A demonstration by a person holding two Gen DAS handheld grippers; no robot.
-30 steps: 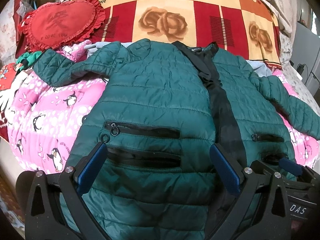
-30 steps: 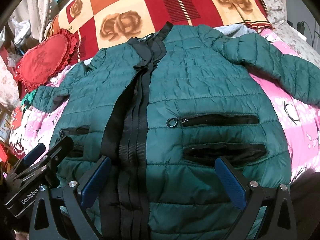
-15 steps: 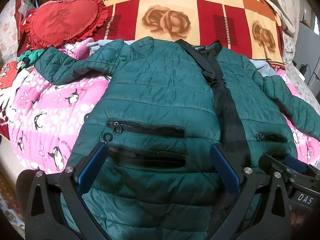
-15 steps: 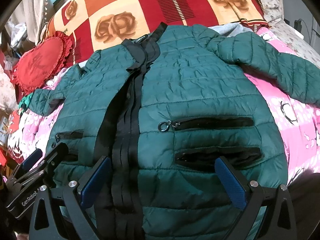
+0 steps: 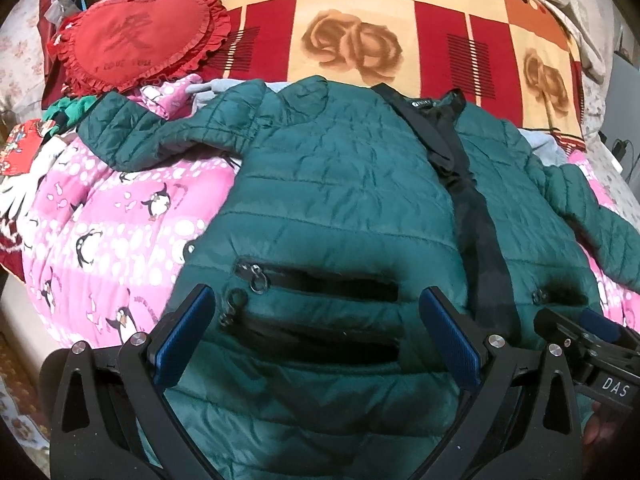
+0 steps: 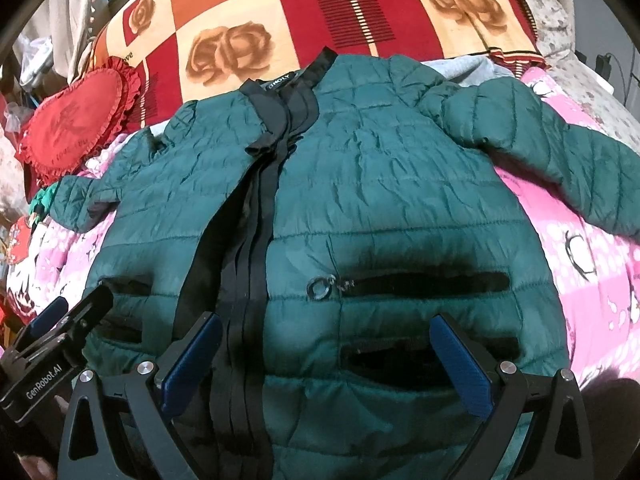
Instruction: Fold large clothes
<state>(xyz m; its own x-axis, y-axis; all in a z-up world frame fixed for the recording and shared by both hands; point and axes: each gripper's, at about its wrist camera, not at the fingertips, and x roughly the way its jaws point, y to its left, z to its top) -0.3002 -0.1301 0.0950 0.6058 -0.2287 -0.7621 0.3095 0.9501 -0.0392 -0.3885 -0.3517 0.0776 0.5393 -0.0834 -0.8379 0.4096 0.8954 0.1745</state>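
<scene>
A dark green quilted jacket lies face up on a bed, front closed along a black placket, both sleeves spread sideways. My left gripper hovers open over the pockets on the jacket's left half, nothing between its blue pads. My right gripper is open too, above the lower pocket of the right half, beside the placket. Each gripper shows at the edge of the other's view: the right one, the left one. The hem is hidden under the fingers.
A pink penguin blanket covers the bed under the jacket. Behind it lie a red and orange rose-patterned quilt and a red heart-shaped cushion. A grey garment peeks out behind the right shoulder.
Both grippers have moved forward and lower over the jacket's lower front; the pockets now sit nearer the fingertips. The jacket itself has not shifted.
</scene>
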